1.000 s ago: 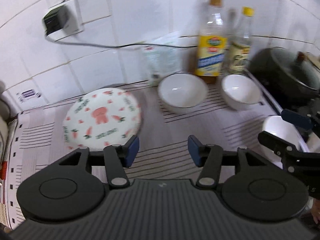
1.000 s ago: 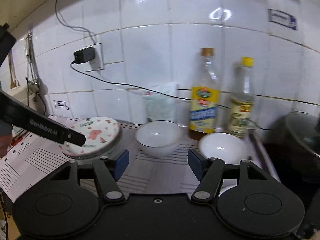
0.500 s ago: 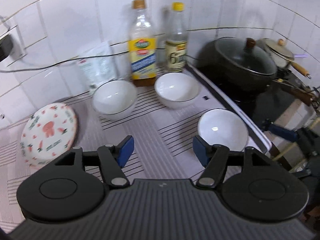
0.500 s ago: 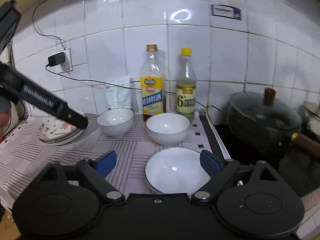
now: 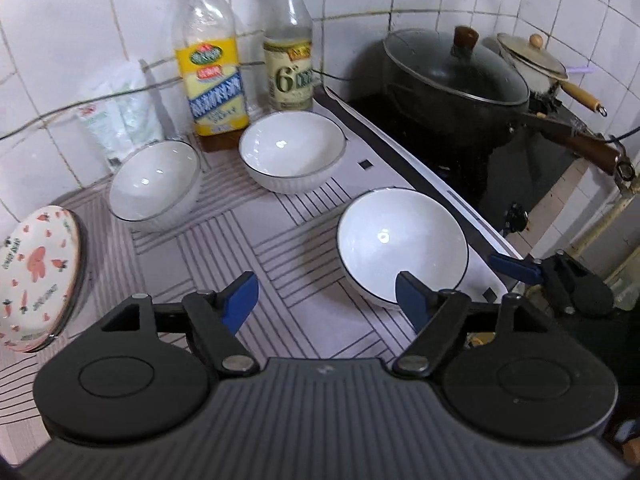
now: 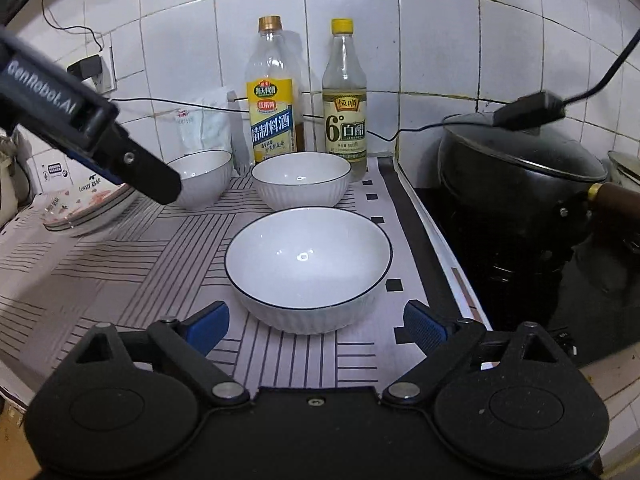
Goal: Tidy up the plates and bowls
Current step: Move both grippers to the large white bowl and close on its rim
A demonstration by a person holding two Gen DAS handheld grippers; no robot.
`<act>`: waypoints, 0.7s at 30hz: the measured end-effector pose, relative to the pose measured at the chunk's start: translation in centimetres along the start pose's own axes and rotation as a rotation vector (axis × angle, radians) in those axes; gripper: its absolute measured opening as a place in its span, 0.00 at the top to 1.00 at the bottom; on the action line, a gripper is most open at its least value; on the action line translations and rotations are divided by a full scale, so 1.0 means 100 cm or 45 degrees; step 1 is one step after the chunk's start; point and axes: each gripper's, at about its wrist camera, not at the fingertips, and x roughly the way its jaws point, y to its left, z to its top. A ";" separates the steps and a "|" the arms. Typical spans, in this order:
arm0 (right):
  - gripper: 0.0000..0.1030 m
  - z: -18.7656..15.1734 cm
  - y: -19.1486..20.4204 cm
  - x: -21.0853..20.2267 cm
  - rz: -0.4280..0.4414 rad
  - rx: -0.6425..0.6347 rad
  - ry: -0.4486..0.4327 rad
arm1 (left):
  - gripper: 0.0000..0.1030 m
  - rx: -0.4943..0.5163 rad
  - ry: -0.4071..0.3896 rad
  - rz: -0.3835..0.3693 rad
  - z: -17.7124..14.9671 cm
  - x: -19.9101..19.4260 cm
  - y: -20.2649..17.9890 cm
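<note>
Three white bowls with dark rims stand on the striped mat. The near bowl (image 5: pixel 402 242) (image 6: pixel 308 266) is by the mat's right edge. The middle bowl (image 5: pixel 293 156) (image 6: pixel 302 178) and the left bowl (image 5: pixel 156 184) (image 6: pixel 204 176) stand further back. A patterned plate stack (image 5: pixel 34 272) (image 6: pixel 88 210) lies at the left. My left gripper (image 5: pixel 326 300) is open and empty, above the mat just left of the near bowl. My right gripper (image 6: pixel 316 326) is open and empty, its jaws on either side of the near bowl's front. The left gripper's body (image 6: pixel 80 128) shows in the right wrist view.
Two bottles (image 5: pixel 210 64) (image 5: pixel 288 44) and a white packet (image 5: pixel 120 116) stand against the tiled wall. A black lidded wok (image 5: pixel 456 76) (image 6: pixel 520 176) sits on the stove at the right, with a small pot (image 5: pixel 532 60) behind. A cable runs along the wall.
Both grippers have swung right and closer to the near bowl. The right gripper has come down so the bowl sits between its open jaws. The plate has slid to the left edge.
</note>
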 end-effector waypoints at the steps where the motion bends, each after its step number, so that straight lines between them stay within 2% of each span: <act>1: 0.06 -0.002 0.001 0.003 -0.004 -0.005 0.002 | 0.27 -0.007 0.009 -0.018 0.001 0.004 -0.001; 7: 0.03 -0.009 0.002 0.020 0.000 -0.019 -0.015 | 0.24 -0.030 0.045 -0.078 0.005 0.023 -0.012; 12: 0.03 -0.014 -0.004 0.035 -0.004 0.055 -0.013 | 0.23 -0.042 0.076 -0.076 0.008 0.046 -0.017; 21: 0.03 -0.020 -0.002 0.048 0.020 0.086 -0.044 | 0.25 -0.175 0.138 -0.134 -0.001 0.086 -0.002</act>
